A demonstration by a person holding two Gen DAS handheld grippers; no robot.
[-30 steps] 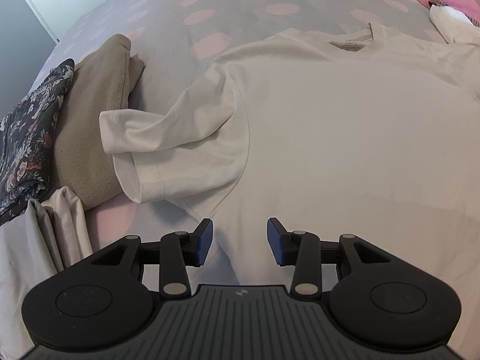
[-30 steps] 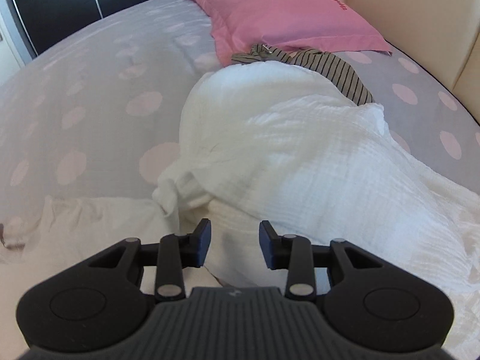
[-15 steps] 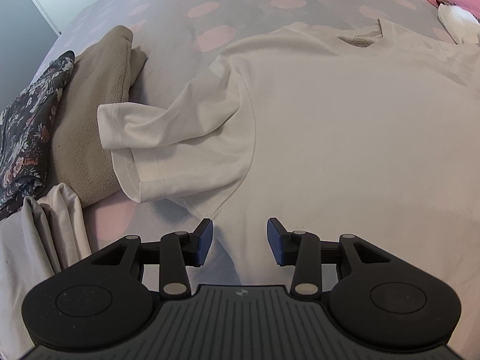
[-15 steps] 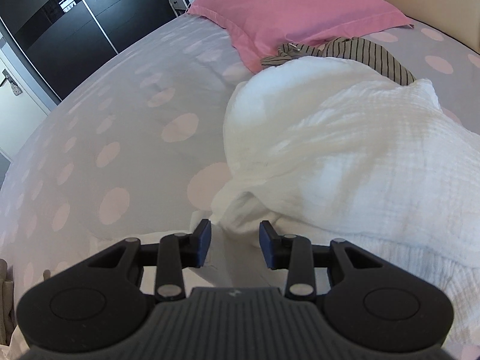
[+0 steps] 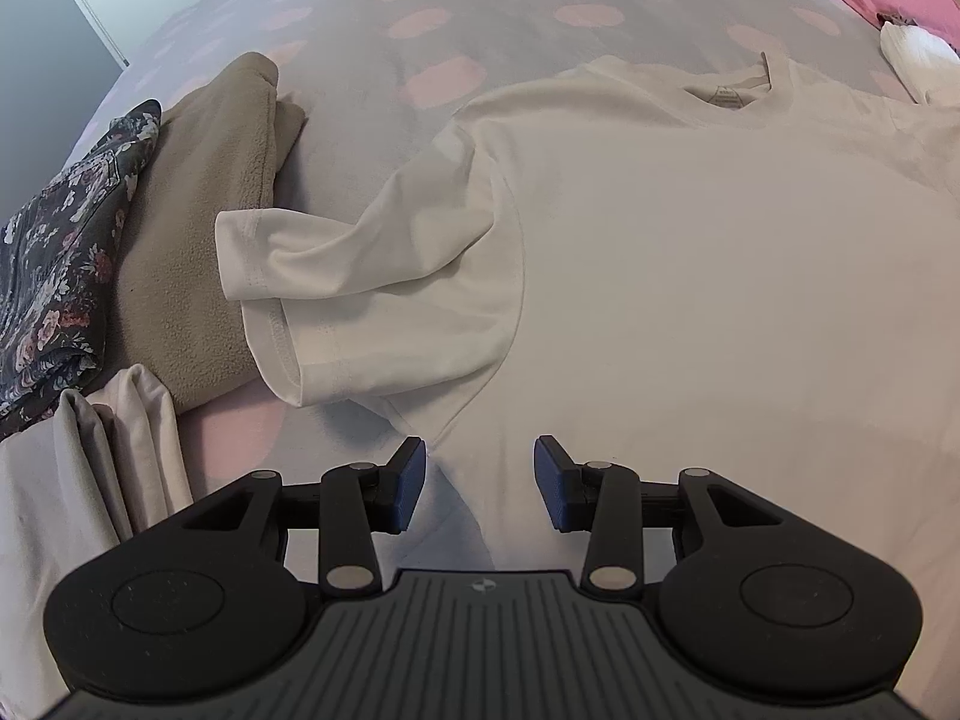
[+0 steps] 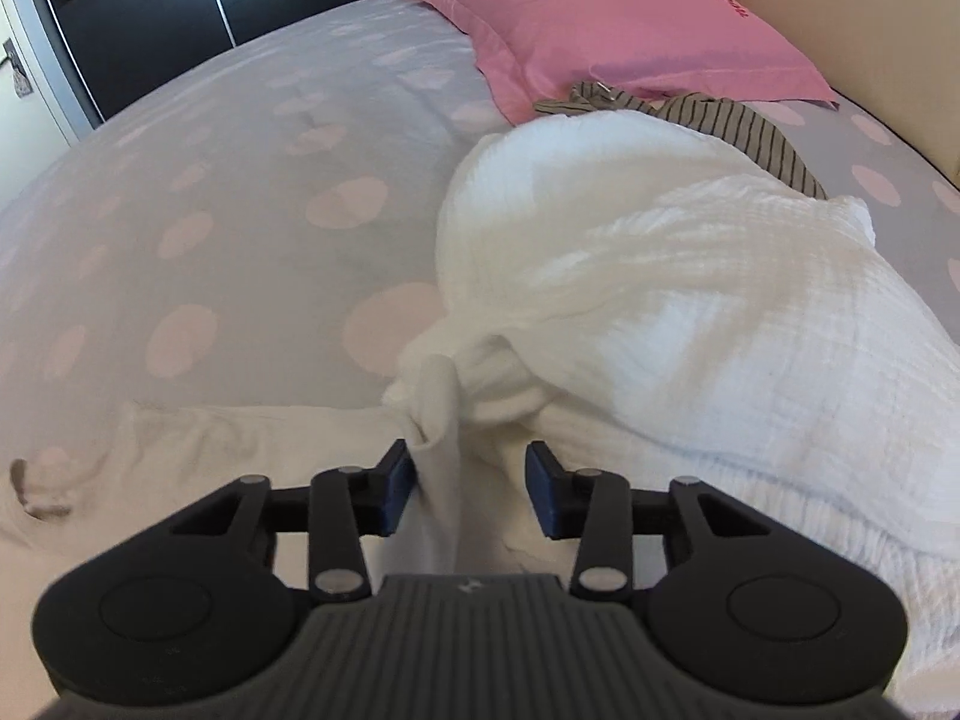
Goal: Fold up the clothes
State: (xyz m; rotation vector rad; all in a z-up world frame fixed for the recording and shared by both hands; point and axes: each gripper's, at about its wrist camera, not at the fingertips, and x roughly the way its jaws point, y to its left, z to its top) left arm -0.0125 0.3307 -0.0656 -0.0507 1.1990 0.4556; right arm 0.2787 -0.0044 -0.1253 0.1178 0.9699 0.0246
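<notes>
A white T-shirt (image 5: pixel 690 252) lies flat on the spotted bed, collar toward the far side, its left sleeve (image 5: pixel 372 282) crumpled and folded over. My left gripper (image 5: pixel 479 483) is open and empty, just above the shirt's side seam below that sleeve. In the right wrist view the shirt's other sleeve (image 6: pixel 438 420) is bunched up, and a strip of it rises between the open jaws of my right gripper (image 6: pixel 469 495). The shirt's collar area (image 6: pixel 42 498) shows at the left edge.
Folded clothes lie left of the shirt: a tan fleece (image 5: pixel 198 228), a dark floral garment (image 5: pixel 60 252) and a pale beige piece (image 5: pixel 78 480). A heaped white crinkled garment (image 6: pixel 690 276), a striped garment (image 6: pixel 744 126) and a pink pillow (image 6: pixel 612 30) lie to the right.
My right gripper has moved down and left onto the shirt's bunched right sleeve, which now stands between its jaws. My left gripper has drifted slightly; the shirt looks the same.
</notes>
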